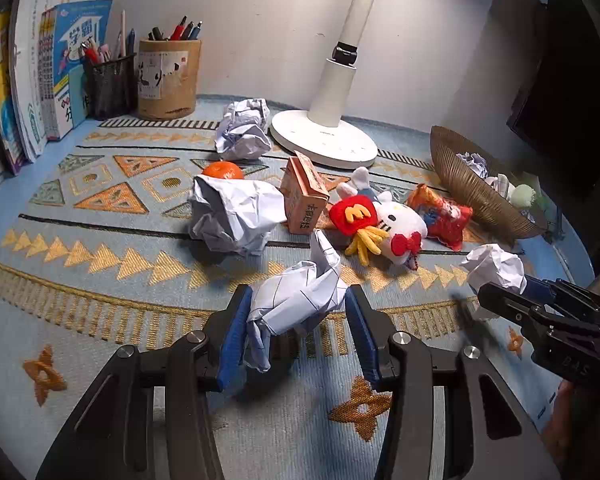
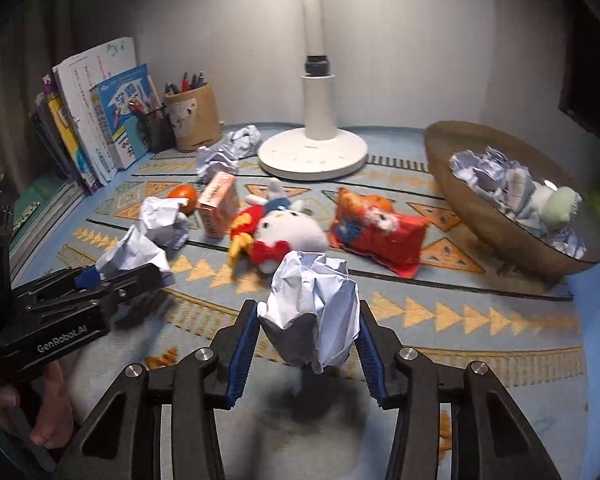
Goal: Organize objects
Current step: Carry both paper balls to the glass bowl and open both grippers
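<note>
My left gripper (image 1: 298,312) is shut on a crumpled paper ball (image 1: 300,296) and holds it just above the patterned mat. It also shows in the right wrist view (image 2: 134,258). My right gripper (image 2: 308,328) is shut on another crumpled paper ball (image 2: 314,304), lifted over the mat; it appears at the right of the left wrist view (image 1: 494,268). A brown woven basket (image 2: 480,216) at the right holds several paper balls and a pale plush. Loose paper balls (image 1: 234,214) (image 1: 244,130) lie on the mat.
On the mat lie an orange (image 1: 223,170), a small pink carton (image 1: 303,196), a Hello Kitty plush (image 1: 384,224) and a red snack bag (image 1: 442,214). A white lamp base (image 1: 324,138) stands behind. Pen holders (image 1: 168,78) and books (image 1: 40,80) line the back left.
</note>
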Motion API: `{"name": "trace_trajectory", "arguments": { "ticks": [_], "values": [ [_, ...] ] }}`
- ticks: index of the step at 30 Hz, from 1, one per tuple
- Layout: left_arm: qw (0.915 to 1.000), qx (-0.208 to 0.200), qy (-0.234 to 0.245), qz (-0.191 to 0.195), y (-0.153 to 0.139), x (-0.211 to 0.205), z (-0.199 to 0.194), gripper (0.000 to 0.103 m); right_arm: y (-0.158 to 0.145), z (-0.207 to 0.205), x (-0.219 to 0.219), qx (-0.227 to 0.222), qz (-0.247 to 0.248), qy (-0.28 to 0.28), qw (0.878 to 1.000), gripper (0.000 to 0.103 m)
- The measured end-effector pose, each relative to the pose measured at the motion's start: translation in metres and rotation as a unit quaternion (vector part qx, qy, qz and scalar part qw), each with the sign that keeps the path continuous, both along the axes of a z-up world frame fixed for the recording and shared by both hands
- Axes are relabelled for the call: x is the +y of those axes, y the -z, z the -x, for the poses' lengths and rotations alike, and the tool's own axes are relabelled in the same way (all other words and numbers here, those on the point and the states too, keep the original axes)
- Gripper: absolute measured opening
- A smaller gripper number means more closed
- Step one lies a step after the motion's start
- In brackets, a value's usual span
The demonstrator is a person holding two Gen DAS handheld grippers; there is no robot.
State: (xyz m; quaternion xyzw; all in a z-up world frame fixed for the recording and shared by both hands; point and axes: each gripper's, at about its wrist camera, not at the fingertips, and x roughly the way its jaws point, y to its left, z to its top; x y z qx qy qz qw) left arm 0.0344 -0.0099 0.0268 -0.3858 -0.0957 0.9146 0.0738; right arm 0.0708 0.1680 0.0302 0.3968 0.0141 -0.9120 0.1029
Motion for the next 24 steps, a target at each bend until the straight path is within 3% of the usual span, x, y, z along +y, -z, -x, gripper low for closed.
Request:
{"name": "trace_trajectory", "arguments": {
  "ticks": [4,7,8,9,14,17,24],
  "values": [
    [0.9996,0.019,0.004,0.019,-0.002,0.005,-0.005,0.045,0.015,0.004,0.035,-0.034,0.023,0.022,0.999,0.046],
    [0.9992,0.013,0.003,0.039,0.000,0.009,-0.003,0.045,0.024,0.007,0.048,-0.055,0.041,0.036,0.997,0.057],
    [0.9990,0.012,0.004,0.044,0.000,0.011,-0.003,0.045,0.026,0.009,0.050,-0.060,0.045,0.040,0.996,0.065],
    [0.9988,0.013,0.005,0.048,0.000,0.012,-0.003,0.045,0.027,0.009,0.050,-0.060,0.047,0.040,0.996,0.066],
    [0.9979,0.012,0.007,0.064,0.001,0.017,-0.003,0.045,0.027,0.008,0.042,-0.050,0.023,0.043,0.998,0.066],
    [0.9978,0.011,0.006,0.065,0.001,0.017,-0.004,0.045,0.025,0.006,0.040,-0.040,0.010,0.047,0.998,0.048],
    [0.9955,0.022,0.018,0.091,-0.009,0.033,-0.008,0.045,-0.007,-0.005,0.050,0.006,-0.009,0.066,0.998,0.047]
  ]
}}
